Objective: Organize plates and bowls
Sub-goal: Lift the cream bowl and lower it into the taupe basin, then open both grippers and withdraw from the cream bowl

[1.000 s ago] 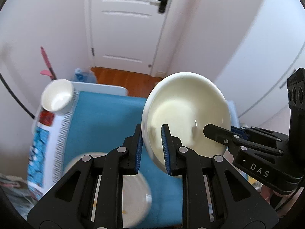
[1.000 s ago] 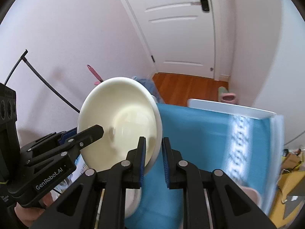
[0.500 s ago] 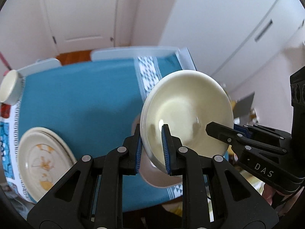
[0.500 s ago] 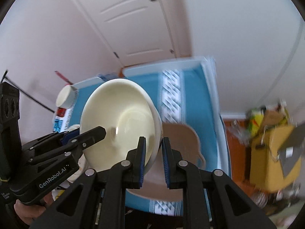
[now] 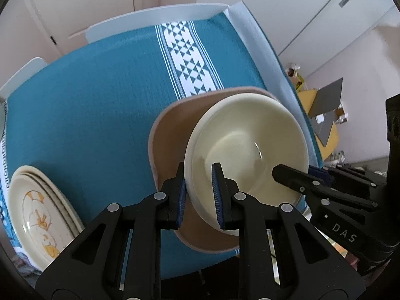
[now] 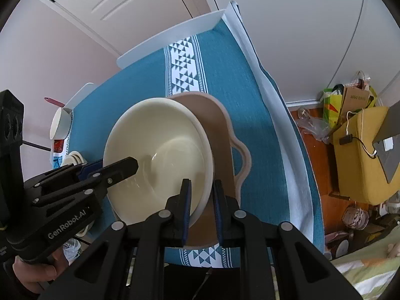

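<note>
A large cream bowl (image 5: 247, 145) (image 6: 160, 150) hangs over a tan tray (image 5: 172, 130) (image 6: 220, 130) that lies on the blue tablecloth. My left gripper (image 5: 198, 195) is shut on the bowl's left rim, one pad inside and one outside. On the opposite rim my right gripper (image 6: 201, 205) is shut the same way. Each gripper shows in the other's view, clamped on the bowl's far side. Whether the bowl touches the tray I cannot tell.
A stack of cream plates (image 5: 42, 220) with an orange pattern lies at the table's (image 5: 87, 95) left front corner. A white cup (image 6: 60, 122) stands at the far left edge. Yellow furniture (image 6: 362, 155) and bags clutter the floor to the right.
Both grippers carried the bowl down and tipped forward, from facing the door to hanging over the tan tray. Their grip on the rim has stayed the same.
</note>
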The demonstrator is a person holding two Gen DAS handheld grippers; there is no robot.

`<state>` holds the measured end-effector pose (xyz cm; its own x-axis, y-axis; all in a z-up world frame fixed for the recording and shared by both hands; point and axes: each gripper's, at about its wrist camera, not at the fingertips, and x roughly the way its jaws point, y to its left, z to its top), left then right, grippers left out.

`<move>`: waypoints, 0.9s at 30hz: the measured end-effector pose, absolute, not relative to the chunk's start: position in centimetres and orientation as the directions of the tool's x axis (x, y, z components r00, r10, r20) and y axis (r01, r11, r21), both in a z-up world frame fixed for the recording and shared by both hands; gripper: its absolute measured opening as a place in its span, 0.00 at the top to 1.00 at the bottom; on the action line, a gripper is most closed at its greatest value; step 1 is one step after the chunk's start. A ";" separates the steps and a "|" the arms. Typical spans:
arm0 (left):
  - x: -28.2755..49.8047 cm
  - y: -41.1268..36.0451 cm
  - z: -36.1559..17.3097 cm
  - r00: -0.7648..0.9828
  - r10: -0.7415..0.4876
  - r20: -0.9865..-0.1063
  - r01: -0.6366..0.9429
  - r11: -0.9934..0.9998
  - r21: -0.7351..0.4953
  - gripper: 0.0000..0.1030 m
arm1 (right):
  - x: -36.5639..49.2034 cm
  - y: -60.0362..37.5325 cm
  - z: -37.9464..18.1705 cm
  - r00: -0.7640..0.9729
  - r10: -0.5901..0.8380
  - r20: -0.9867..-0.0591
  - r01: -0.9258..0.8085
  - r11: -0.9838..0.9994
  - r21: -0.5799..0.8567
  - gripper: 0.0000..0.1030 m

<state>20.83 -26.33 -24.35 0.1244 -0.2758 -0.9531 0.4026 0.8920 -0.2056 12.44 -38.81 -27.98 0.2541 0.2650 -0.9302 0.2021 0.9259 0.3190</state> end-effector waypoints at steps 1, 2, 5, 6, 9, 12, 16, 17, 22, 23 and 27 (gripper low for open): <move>20.9 -26.3 -24.7 0.119 -0.271 -0.955 0.405 0.892 -0.203 0.83 | 12.4 -38.9 -28.2 0.252 0.263 -0.931 0.205 0.926 0.316 0.85; 20.9 -26.4 -24.9 0.117 -0.266 -0.957 0.407 0.892 -0.198 0.83 | 12.5 -39.0 -28.3 0.248 0.261 -0.933 0.208 0.926 0.314 0.85; 21.2 -26.7 -25.4 0.119 -0.249 -0.961 0.412 0.893 -0.180 0.83 | 12.7 -39.1 -28.9 0.237 0.258 -0.937 0.216 0.926 0.310 0.85; 21.3 -26.7 -25.5 0.119 -0.246 -0.962 0.413 0.893 -0.177 0.83 | 12.8 -39.0 -29.1 0.229 0.257 -0.939 0.220 0.926 0.307 0.85; 21.5 -26.7 -25.7 0.115 -0.239 -0.964 0.417 0.893 -0.172 0.83 | 12.8 -38.9 -29.6 0.218 0.250 -0.943 0.230 0.926 0.299 0.85; 21.6 -26.8 -25.8 0.110 -0.231 -0.967 0.420 0.892 -0.165 0.83 | 12.9 -38.9 -29.7 0.209 0.242 -0.948 0.235 0.928 0.289 0.85; 21.7 -27.0 -25.6 0.121 -0.211 -0.970 0.428 0.893 -0.141 0.83 | 13.2 -38.9 -29.6 0.198 0.234 -0.952 0.254 0.926 0.280 0.85; 21.7 -27.1 -25.4 0.126 -0.207 -0.970 0.430 0.893 -0.135 0.83 | 13.2 -38.9 -29.5 0.195 0.230 -0.953 0.258 0.926 0.276 0.85; 21.7 -27.1 -24.1 0.156 -0.199 -0.968 0.446 0.888 -0.111 0.83 | 13.6 -38.4 -28.6 0.171 0.202 -0.964 0.269 0.932 0.242 0.85; 21.7 -27.1 -23.8 0.160 -0.201 -0.966 0.448 0.887 -0.111 0.83 | 13.6 -38.4 -28.4 0.167 0.196 -0.966 0.274 0.932 0.237 0.84; 21.5 -26.7 -23.1 0.169 -0.211 -0.963 0.449 0.886 -0.115 0.83 | 13.1 -38.8 -27.5 0.169 0.198 -0.965 0.286 0.928 0.241 0.84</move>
